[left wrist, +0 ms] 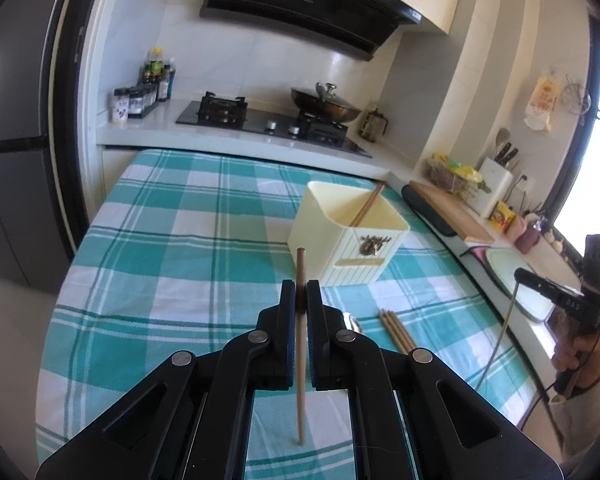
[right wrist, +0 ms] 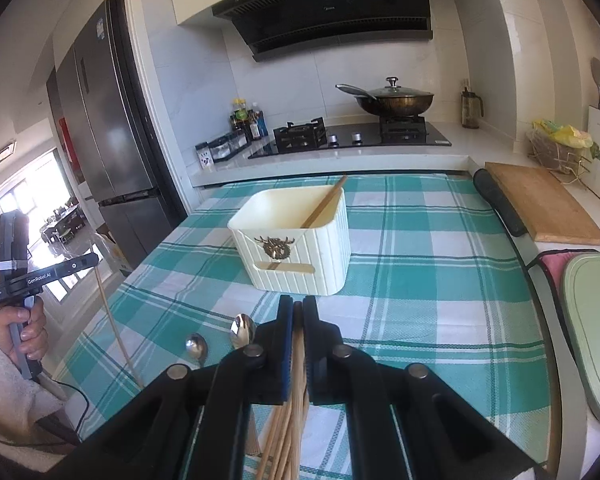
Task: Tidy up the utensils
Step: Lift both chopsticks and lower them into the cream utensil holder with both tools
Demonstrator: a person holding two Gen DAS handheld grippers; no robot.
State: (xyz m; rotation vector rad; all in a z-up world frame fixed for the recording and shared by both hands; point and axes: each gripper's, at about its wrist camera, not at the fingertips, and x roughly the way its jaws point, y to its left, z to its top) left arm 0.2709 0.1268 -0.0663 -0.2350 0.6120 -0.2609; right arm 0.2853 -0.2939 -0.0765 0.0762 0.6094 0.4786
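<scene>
A cream ribbed utensil box (left wrist: 346, 234) (right wrist: 296, 240) stands on the teal checked tablecloth (left wrist: 172, 232) with one chopstick (left wrist: 367, 204) (right wrist: 324, 201) leaning inside it. My left gripper (left wrist: 301, 286) is shut on a single wooden chopstick (left wrist: 301, 344), held above the cloth short of the box. My right gripper (right wrist: 297, 304) is shut on a chopstick (right wrist: 296, 364) among a bundle of chopsticks (right wrist: 284, 432) lying on the cloth. Two metal spoons (right wrist: 242, 330) lie just left of it. Several chopsticks (left wrist: 396, 330) show on the cloth in the left wrist view.
A gas hob with a lidded wok (right wrist: 396, 98) runs along the back counter. A wooden cutting board (right wrist: 540, 204) and a green board (right wrist: 596, 320) lie on the right counter. Bottles and jars (right wrist: 236, 128) stand back left, next to a fridge (right wrist: 108, 128).
</scene>
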